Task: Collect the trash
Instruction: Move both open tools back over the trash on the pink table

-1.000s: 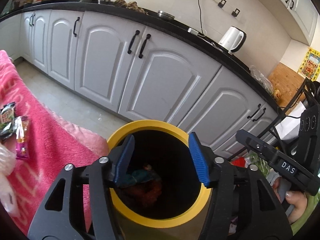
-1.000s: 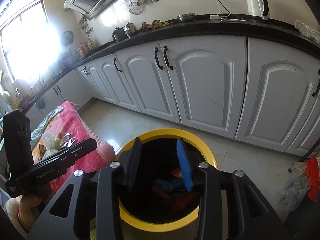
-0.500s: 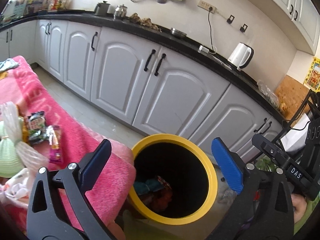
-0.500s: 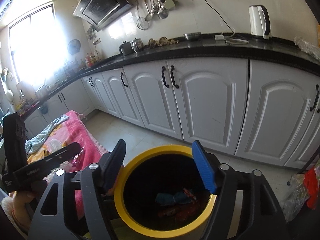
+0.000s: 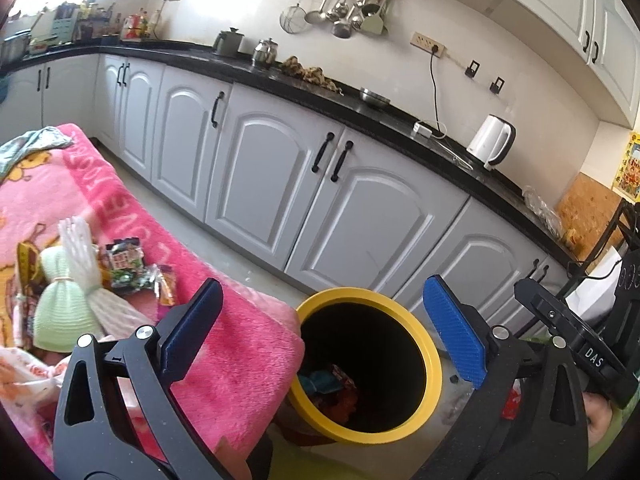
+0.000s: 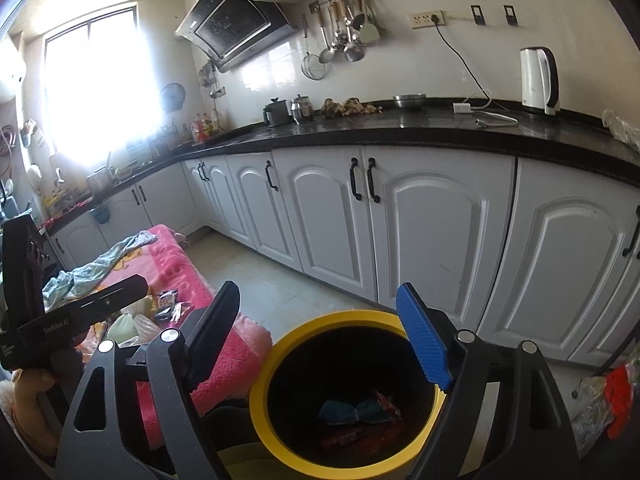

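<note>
— Yellow-rimmed bin [image 5: 432, 364] beside a pink blanket [image 5: 224, 344]?
— Yes, wrappers [image 6: 356, 412] inside; more wrappers [image 5: 128, 268] lie on the blanket.
— Claws?
— Left claw [image 5: 324, 328] wide, empty; right claw [image 6: 320, 336] just opening, empty.

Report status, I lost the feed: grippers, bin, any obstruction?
Left gripper and right gripper just opened, empty. Yellow-rimmed bin holds wrappers. More wrappers on pink blanket. Nothing blocking.

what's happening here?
A person holds two tools above a yellow bin beside a pink blanket. Left tool and right tool have just been opening; nothing is between their jaws. Wrappers lie in the bin; more wrappers remain on the blanket.
</note>
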Available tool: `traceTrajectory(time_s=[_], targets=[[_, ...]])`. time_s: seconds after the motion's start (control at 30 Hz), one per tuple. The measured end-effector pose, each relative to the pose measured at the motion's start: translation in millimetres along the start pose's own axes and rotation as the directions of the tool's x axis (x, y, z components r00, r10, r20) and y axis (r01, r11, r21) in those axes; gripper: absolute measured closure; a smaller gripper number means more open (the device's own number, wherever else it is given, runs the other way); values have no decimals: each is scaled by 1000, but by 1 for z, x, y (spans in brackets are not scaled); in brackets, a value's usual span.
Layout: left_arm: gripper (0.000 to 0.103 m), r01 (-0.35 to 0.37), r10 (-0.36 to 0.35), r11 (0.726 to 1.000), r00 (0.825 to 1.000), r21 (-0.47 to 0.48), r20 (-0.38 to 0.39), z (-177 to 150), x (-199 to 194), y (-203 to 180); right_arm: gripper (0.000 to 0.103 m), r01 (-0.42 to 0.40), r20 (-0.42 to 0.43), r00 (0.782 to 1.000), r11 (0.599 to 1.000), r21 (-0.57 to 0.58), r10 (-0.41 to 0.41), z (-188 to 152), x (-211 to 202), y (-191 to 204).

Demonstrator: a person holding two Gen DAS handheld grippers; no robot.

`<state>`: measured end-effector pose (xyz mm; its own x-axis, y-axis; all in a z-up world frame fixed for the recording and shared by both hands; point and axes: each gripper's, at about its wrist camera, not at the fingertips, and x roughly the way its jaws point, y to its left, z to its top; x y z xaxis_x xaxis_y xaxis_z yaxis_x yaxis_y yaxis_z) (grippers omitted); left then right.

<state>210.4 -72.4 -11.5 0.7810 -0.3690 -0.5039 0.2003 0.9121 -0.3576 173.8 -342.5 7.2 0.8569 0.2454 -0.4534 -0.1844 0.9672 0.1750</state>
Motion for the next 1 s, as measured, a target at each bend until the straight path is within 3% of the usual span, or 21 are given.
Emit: traceTrajectory(time_s=[0.53, 1.0], targets=[[11, -44, 45, 999, 997, -27, 67, 2, -42, 22, 25, -51, 43, 998, 994, -92, 55, 3, -15, 43], [11, -99, 110, 991, 986, -87, 123, 0, -79, 58, 24, -112, 28, 993, 979, -172, 118, -5, -19, 88]])
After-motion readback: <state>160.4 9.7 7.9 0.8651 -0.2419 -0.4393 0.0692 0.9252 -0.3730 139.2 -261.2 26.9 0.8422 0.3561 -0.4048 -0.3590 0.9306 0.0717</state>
